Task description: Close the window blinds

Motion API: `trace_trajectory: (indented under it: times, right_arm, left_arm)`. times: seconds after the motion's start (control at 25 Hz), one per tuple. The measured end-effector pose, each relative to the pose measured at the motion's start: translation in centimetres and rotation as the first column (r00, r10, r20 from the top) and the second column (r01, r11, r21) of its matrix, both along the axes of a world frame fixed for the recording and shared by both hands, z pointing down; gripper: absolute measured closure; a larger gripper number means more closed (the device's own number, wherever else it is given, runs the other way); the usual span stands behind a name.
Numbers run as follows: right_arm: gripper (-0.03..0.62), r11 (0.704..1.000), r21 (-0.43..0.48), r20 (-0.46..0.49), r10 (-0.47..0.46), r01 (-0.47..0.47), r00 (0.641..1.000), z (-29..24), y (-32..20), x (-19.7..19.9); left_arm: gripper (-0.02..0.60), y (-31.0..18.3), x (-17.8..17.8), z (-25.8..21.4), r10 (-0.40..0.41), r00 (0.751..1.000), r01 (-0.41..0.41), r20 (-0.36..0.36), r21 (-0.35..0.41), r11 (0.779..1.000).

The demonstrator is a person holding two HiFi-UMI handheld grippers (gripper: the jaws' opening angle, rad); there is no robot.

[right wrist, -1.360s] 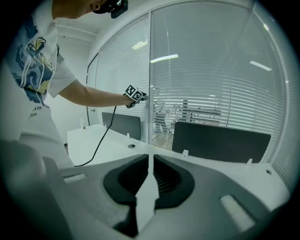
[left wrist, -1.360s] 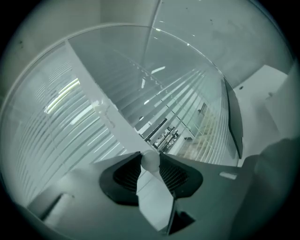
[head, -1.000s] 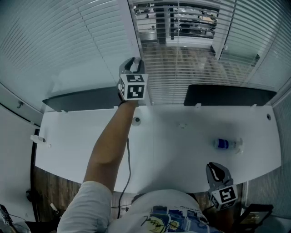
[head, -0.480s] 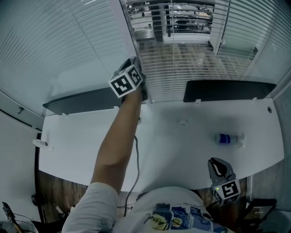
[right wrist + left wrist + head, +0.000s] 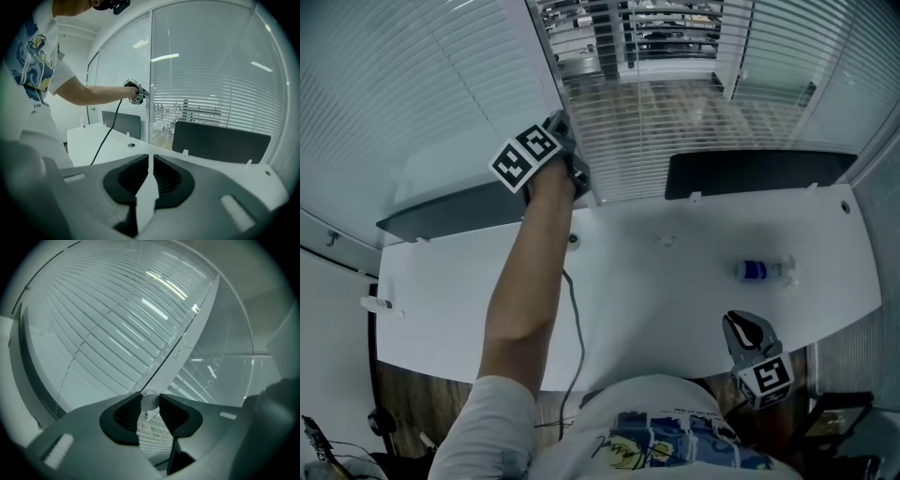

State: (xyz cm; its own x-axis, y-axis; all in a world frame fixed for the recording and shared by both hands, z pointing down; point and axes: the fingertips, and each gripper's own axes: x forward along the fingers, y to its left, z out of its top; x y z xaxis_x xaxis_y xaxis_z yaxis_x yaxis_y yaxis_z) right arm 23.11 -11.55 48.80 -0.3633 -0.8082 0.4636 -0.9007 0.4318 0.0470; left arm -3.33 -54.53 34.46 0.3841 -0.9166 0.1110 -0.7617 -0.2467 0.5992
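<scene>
- Your left arm (image 5: pixel 525 281) is stretched nearly straight out across the white worktop (image 5: pixel 656 300), sleeve at the shoulder and forearm bare, reaching to the window.
- Your left tool (image 5: pixel 564 136) sits at the edge of the window blinds (image 5: pixel 412 94), tipped over on its side so that its marker cube faces up and to the left.
- Its pads are clamped on the pale round blind wand (image 5: pixel 150 400), which stands right beside the window's upright frame bar.
- The slats left of that bar look flat and shut; those to its right let the room beyond show through.
- Your right tool (image 5: pixel 150 161) is held low by your waist, at the worktop's near edge, closed with nothing in it.
</scene>
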Motion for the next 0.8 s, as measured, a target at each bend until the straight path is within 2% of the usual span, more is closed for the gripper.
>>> trace_trajectory:
  times: [0.12, 0.24, 0.32, 0.4, 0.56, 0.72, 0.8]
  right_arm:
    - [0.572, 1.0, 0.004, 0.004, 0.003, -0.003, 1.0, -0.2, -0.2, -0.4]
    - [0.572, 1.0, 0.005, -0.002, -0.012, 0.012, 1.0, -0.4, 0.1, -1.1]
    - [0.572, 1.0, 0.001, -0.012, -0.018, 0.018, 1.0, -0.5, 0.3, -1.3]
    - [0.572, 1.0, 0.0, -0.025, -0.019, 0.019, 1.0, -0.6, 0.3, -1.6]
    - [0.572, 1.0, 0.007, -0.015, -0.021, 0.021, 1.0, -0.5, 0.6, -2.0]
    - [0.572, 1.0, 0.013, -0.024, -0.02, 0.02, 1.0, -0.8, 0.8, -2.4]
    - [0.572, 0.999, 0.014, -0.031, -0.029, 0.03, 0.999, -0.9, 0.8, -2.9]
  left_arm:
    - [0.457, -0.1, -0.3, -0.2, 0.019, 0.999, -0.02, -0.041, -0.011, 1.0]
    - [0.456, 0.2, -0.5, -0.6, 0.032, 0.999, -0.032, -0.01, 0.007, 0.999]
    - [0.453, 0.3, -0.3, -0.4, 0.039, 0.998, -0.04, 0.05, 0.02, 0.999]
    - [0.451, 0.2, -0.1, -0.2, 0.045, 0.989, -0.052, 0.142, 0.042, 0.998]
    - [0.448, 1.2, 0.4, -0.4, 0.061, 0.942, -0.101, 0.33, 0.105, 0.989]
    - [0.448, 3.4, 0.1, -0.9, 0.071, 0.91, -0.144, 0.408, 0.151, 0.978]
    - [0.449, 5.1, -0.5, -1.9, 0.052, 0.881, -0.16, 0.47, 0.194, 0.968]
